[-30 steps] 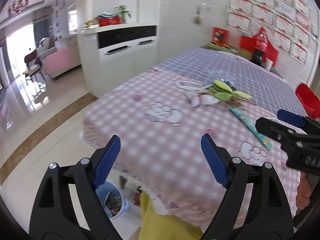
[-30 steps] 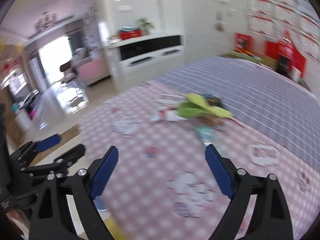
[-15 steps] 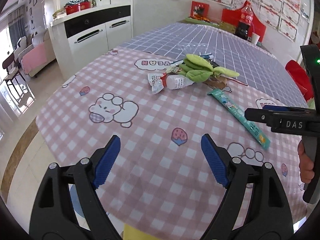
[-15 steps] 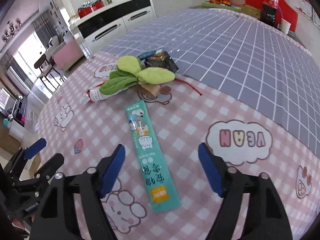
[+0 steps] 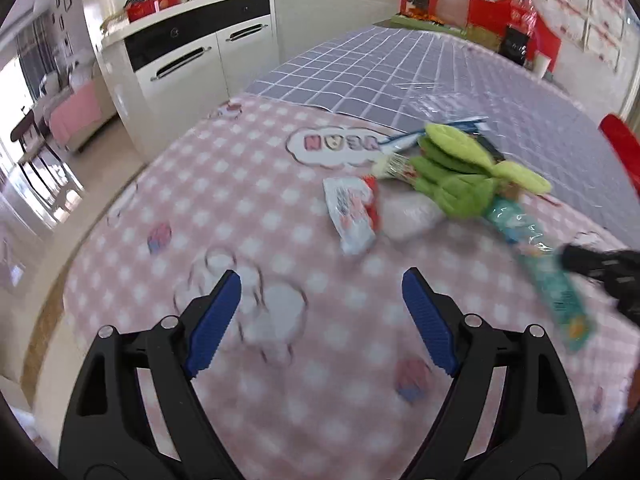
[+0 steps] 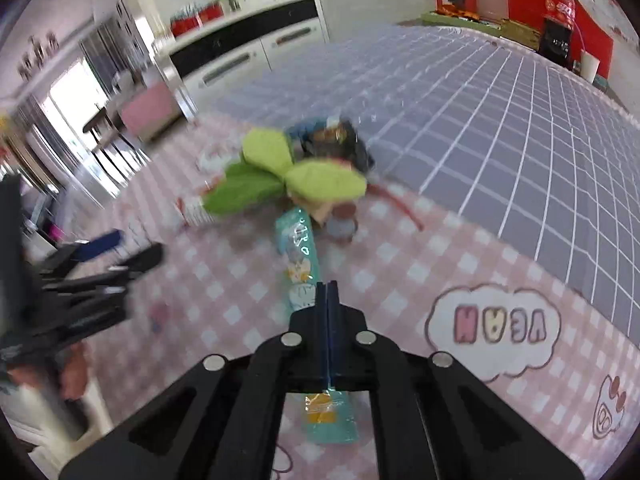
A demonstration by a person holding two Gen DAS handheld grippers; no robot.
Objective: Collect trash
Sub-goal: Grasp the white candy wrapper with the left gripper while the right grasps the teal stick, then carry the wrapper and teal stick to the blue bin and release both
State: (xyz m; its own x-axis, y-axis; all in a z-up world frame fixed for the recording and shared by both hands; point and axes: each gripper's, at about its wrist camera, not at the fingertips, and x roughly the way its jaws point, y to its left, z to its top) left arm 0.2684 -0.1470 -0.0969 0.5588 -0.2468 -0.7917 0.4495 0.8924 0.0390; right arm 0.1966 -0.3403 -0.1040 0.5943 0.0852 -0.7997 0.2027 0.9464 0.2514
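Observation:
A long teal snack wrapper [image 6: 299, 256] lies on the pink checked tablecloth [image 6: 400, 264]. My right gripper [image 6: 327, 292] is shut on its middle. The wrapper also shows in the left wrist view [image 5: 548, 276], with the right gripper [image 5: 600, 264] on it. My left gripper [image 5: 320, 308] is open and empty above the cloth. Ahead of it lie a white and red wrapper [image 5: 352, 212], a white bottle [image 5: 412, 216] and a green leaf-shaped plush [image 5: 460, 168]. A dark packet [image 6: 340, 140] lies behind the plush [image 6: 280, 172].
The far half of the table has a purple grid cloth [image 6: 480, 92]. A white cabinet [image 5: 192, 60] stands at the left. Red boxes and a bottle [image 6: 560, 12] stand at the far end. A red chair [image 5: 620, 148] is at the right.
My right gripper has come down and shut on the teal wrapper. My left gripper has moved forward and closer to the white and red wrapper, still open.

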